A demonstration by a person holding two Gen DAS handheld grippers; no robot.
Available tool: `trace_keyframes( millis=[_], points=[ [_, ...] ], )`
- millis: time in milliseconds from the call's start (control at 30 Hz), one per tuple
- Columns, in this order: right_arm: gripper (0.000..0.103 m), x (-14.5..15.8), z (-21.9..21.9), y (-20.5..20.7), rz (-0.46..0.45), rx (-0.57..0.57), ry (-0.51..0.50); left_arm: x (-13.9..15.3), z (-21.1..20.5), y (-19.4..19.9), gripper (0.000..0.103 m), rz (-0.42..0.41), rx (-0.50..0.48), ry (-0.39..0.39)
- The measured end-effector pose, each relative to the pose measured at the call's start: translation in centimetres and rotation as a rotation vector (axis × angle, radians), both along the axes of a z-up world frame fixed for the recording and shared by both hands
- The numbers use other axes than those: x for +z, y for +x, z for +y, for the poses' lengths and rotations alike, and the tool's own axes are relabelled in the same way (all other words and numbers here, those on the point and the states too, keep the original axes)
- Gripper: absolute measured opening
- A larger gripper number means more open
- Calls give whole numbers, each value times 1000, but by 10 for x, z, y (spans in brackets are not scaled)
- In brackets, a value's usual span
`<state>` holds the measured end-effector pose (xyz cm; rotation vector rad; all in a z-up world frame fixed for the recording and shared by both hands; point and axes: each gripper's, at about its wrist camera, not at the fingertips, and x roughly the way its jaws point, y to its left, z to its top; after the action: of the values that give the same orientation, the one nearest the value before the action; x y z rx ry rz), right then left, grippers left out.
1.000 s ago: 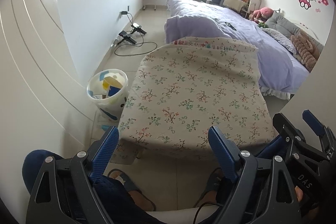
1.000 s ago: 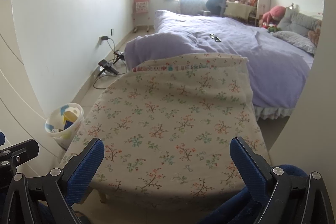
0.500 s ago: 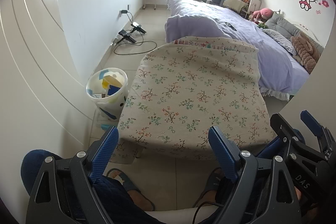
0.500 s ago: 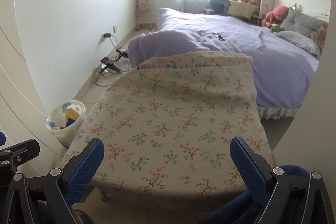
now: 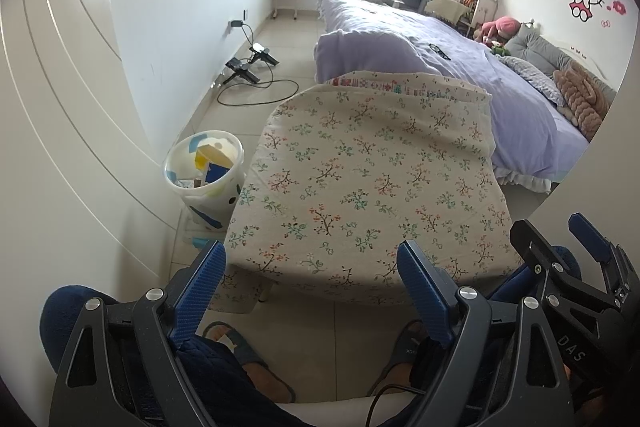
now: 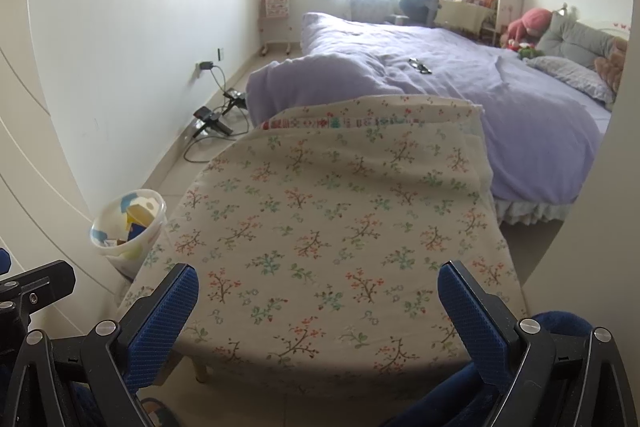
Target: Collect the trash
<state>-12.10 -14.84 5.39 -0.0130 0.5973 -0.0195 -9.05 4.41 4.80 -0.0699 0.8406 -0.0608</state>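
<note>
**Both grippers spread and empty over the flowered table, waste bin ahead to the left**

The left gripper [image 5: 310,287] hangs with its blue-padded fingers wide apart and nothing between them, just short of the near edge of a low table draped in a floral cloth [image 5: 372,179]. Below it show the person's sandalled feet [image 5: 248,359] on the tiled floor. The right gripper [image 6: 318,311] is likewise spread and holds nothing; it sits beside the left one, over the near end of the same cloth [image 6: 332,219].

The trash bin [image 5: 206,173], a small white bucket with pale spots, stands on the floor ahead and to the left of both grippers, just beside the table's left edge and near the white wall. Inside it lie scraps in yellow, blue and white [image 5: 212,163]. From the right wrist view the bin [image 6: 128,227] appears ahead-left of the left finger.

Beyond the table, straight ahead, lies a bed with a lilac duvet [image 6: 460,87]. A charger cable [image 5: 256,87] trails on the floor ahead-left, past the bin.
</note>
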Motion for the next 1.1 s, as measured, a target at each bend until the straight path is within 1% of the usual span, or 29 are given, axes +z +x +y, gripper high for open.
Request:
trace_keyframes(
  millis=[1100],
  points=[
    [99, -3, 14, 1, 11, -9, 17, 0, 1, -2, 90, -7, -2, 3]
  ],
)
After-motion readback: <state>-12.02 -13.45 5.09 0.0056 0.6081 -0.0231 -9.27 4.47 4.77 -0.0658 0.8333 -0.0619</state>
